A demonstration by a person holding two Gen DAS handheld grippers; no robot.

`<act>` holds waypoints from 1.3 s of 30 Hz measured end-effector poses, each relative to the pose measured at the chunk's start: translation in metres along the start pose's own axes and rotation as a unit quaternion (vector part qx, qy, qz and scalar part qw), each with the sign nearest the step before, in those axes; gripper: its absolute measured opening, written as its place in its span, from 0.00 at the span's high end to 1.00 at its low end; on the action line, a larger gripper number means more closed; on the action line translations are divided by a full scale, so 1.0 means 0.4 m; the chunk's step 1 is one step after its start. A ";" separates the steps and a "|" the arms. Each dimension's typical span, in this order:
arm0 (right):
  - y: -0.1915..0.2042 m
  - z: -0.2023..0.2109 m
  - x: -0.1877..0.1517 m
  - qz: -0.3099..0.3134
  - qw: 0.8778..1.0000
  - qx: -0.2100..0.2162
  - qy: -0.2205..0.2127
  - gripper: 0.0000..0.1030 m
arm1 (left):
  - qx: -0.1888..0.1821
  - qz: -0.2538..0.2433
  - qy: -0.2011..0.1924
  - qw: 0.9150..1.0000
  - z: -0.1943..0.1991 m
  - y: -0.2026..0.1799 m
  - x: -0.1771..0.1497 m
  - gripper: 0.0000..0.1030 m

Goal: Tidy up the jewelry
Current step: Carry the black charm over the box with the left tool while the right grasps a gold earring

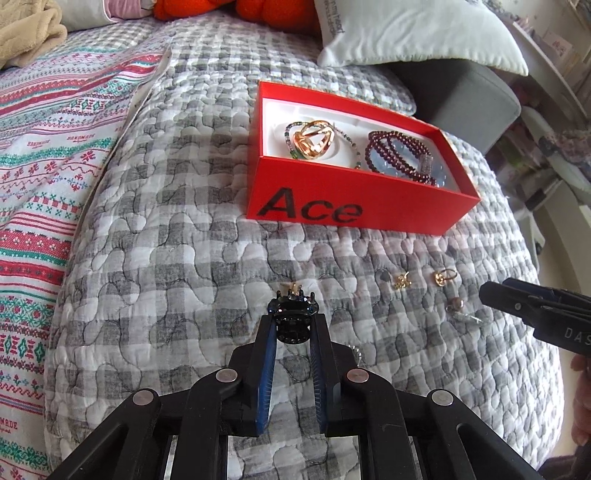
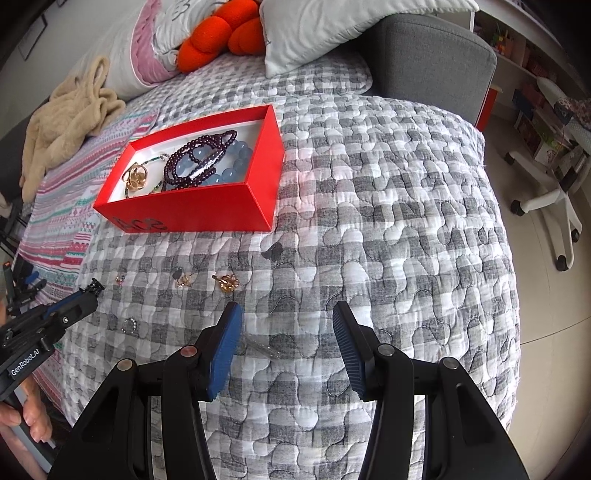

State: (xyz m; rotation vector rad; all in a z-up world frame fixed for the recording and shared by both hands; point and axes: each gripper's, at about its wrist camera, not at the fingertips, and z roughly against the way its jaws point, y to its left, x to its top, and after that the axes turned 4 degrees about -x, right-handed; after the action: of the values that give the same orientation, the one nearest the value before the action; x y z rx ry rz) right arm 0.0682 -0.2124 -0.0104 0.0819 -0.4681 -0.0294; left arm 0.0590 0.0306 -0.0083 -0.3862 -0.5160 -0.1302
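Quilted bed, red box (image 1: 354, 192) ahead: left gripper (image 1: 293, 317) pinches a black ring (image 1: 293, 323) just off the quilt, so lift it straight, carry it over the box wall, release low; right gripper (image 2: 286, 347) waits spread, empty.

Home bedroom — quilted bed (image 2: 369, 184), pillows (image 2: 332, 22), desk chair (image 2: 546, 199)

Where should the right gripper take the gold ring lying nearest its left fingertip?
Grip the gold ring across its thin band rather than the bulky ornament, coming straight down from above. It lies flat on the quilt, with the gold earring close on its left, so the right gripper has little room sideways.
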 end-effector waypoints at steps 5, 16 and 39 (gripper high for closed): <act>0.013 -0.019 0.021 -0.013 1.000 0.020 0.005 0.47 | 0.005 0.000 -0.003 1.000 0.003 0.004 0.002 0.88; 0.091 -0.077 0.051 0.004 0.999 0.029 0.025 0.63 | 0.009 -0.007 0.001 1.000 -0.006 0.001 0.005 0.88; 0.106 -0.028 0.050 0.024 1.000 0.011 -0.006 0.86 | 0.017 -0.015 -0.021 1.000 0.026 -0.008 0.013 0.88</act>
State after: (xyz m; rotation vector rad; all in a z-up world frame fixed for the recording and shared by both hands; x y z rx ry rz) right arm 0.0916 -0.1703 -0.0079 0.0914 -0.4817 0.0224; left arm 0.0580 0.0316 0.0038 -0.3484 -0.5642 -0.1425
